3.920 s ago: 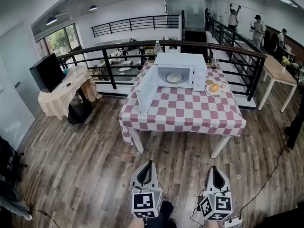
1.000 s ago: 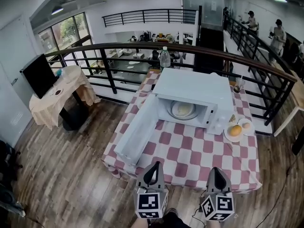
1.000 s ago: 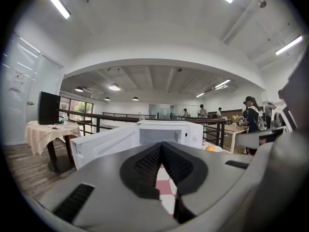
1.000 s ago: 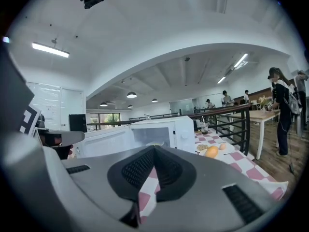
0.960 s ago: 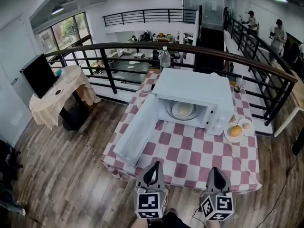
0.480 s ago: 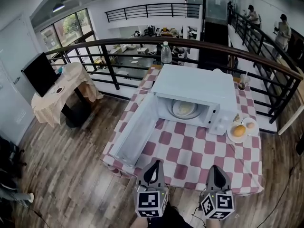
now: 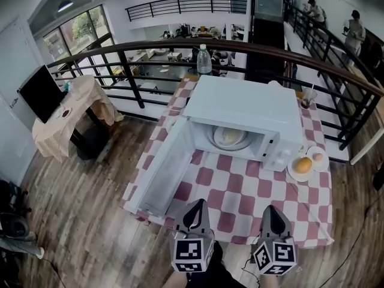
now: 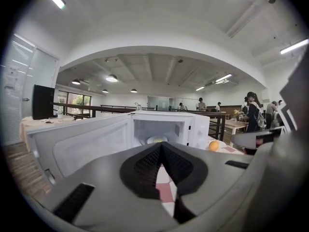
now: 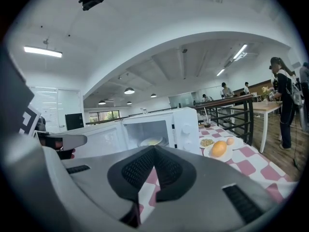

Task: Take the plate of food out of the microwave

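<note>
A white microwave (image 7: 243, 110) stands on a red-and-white checked table (image 7: 240, 191), its door (image 7: 162, 167) swung wide open to the left. Inside on the turntable lies the plate of food (image 7: 230, 137), pale with a yellowish heap; the plate (image 8: 155, 140) shows in the left gripper view and the plate (image 9: 152, 141) in the right gripper view. My left gripper (image 7: 195, 212) and right gripper (image 7: 271, 213) hover side by side over the table's near edge, well short of the cavity. The left gripper (image 8: 161, 146) and right gripper (image 9: 154, 149) are both shut and empty.
To the right of the microwave sits a plate with an orange bun (image 7: 304, 165) and an egg. A water bottle (image 7: 204, 60) and a cup with a straw (image 7: 307, 102) stand behind. A dark railing (image 7: 150, 48) runs behind the table. A cloth-covered side table (image 7: 72, 116) is at left.
The view has closed in on the table: the microwave looms larger and the grippers now reach over the table's near edge. Both grippers stay shut.
</note>
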A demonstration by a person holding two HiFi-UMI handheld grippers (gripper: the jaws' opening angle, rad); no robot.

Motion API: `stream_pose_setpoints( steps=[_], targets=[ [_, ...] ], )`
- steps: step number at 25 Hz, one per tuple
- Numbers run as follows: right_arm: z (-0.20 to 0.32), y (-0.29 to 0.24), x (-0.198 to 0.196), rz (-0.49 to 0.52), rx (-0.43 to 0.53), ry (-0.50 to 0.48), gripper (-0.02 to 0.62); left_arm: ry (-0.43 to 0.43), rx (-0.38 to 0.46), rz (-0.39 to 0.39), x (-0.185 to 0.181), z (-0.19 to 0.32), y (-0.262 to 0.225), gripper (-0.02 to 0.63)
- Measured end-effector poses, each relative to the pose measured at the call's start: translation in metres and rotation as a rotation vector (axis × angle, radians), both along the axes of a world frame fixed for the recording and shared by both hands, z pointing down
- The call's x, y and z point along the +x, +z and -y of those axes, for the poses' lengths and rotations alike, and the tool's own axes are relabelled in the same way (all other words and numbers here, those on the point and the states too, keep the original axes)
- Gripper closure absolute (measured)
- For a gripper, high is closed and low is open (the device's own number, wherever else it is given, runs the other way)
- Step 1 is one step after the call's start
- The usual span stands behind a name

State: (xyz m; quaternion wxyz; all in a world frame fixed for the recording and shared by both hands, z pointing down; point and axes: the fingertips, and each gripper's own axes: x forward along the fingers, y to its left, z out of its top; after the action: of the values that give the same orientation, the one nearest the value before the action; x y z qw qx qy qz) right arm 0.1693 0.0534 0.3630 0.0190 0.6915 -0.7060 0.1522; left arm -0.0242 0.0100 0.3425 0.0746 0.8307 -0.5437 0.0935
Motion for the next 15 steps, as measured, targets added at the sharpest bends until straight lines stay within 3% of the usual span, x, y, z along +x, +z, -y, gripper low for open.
stream_pose_setpoints(
  steps=[15],
  targets=[
    [0.091, 0.017, -0.010, -0.020, -0.048, -0.007, 0.601, 0.056, -0.060, -0.035, 0.020, 0.093, 0.025, 0.589]
  ],
)
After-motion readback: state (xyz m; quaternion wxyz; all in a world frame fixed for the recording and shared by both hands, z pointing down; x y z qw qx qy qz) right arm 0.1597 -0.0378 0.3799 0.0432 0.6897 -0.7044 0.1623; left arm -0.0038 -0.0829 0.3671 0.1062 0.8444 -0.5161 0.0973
